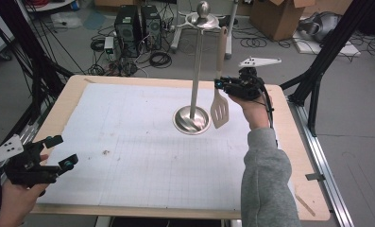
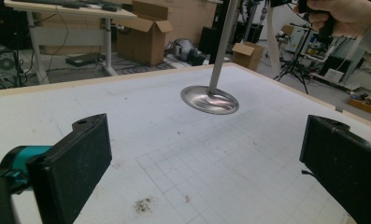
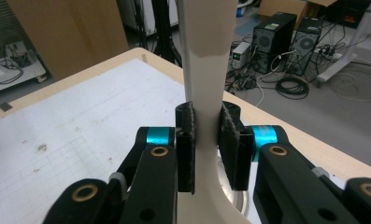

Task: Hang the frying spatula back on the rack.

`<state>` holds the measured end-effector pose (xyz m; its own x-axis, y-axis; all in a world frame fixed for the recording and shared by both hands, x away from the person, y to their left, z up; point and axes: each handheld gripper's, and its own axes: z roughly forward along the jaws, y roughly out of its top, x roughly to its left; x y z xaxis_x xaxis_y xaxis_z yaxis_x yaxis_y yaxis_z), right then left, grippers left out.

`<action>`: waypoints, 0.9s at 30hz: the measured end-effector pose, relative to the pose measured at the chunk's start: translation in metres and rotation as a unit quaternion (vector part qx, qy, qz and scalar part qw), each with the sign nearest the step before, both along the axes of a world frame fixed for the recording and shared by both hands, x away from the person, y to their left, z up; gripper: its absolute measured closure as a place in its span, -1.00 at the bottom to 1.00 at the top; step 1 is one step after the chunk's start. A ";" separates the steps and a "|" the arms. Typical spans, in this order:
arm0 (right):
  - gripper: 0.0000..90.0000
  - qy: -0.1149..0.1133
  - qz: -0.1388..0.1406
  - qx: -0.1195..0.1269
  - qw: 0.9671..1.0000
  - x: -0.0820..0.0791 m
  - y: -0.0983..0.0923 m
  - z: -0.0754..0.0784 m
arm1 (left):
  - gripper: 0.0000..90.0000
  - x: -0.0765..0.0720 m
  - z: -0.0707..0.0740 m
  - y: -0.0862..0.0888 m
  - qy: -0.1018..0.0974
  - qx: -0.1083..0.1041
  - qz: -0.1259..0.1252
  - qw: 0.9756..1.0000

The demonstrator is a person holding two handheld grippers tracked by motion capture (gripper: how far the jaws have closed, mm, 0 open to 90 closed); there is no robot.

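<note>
A metal utensil stand (image 1: pixel 191 119) rises from a round base in the middle of the table, topped by a ring and a ball. A pale slotted spatula (image 1: pixel 219 111) hangs upright beside its pole, wooden handle up near the ring and blade just right of the base. My right gripper (image 1: pixel 221 85) is shut on the spatula's neck; in the right gripper view both pads (image 3: pixel 185 144) press on the white shaft (image 3: pixel 206 70). Whether the handle rests on a hook is unclear. My left gripper (image 1: pixel 63 151) is at the table's front left corner, open and holding nothing, with its jaws (image 2: pixel 206 158) wide apart.
A white gridded mat (image 1: pixel 142 156) covers the wooden table, with small dark specks (image 2: pixel 143 204) on it. Beyond the far edge are computer towers (image 1: pixel 138 26), cables and cardboard boxes on the floor. Black frame posts stand at both sides.
</note>
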<state>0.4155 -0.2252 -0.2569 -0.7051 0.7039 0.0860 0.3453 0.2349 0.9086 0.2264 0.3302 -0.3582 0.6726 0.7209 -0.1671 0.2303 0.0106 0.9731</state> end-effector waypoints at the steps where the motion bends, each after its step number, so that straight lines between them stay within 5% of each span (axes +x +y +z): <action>1: 0.70 0.000 0.000 0.001 1.000 0.000 0.000 0.000 | -0.94 0.000 0.000 0.000 0.000 0.000 0.000 1.000; 10: 0.47 -0.012 -0.007 0.008 1.000 -0.010 -0.004 0.004 | -0.94 0.002 0.000 -0.003 0.001 0.000 -0.003 1.000; 22: -0.63 -0.016 0.003 0.020 1.000 -0.029 -0.001 0.007 | -0.94 0.007 0.002 -0.011 -0.003 -0.004 -0.014 1.000; 27: -0.69 -0.028 0.003 0.028 0.999 -0.037 -0.004 0.003 | -0.94 0.011 0.004 -0.013 -0.008 -0.007 -0.017 1.000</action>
<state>0.3789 -0.2288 -0.2540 -0.7146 0.6942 0.0857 0.2924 0.1851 0.9382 0.2373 0.3173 -0.3546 0.6987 0.6956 -0.1671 0.2159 0.0176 0.9763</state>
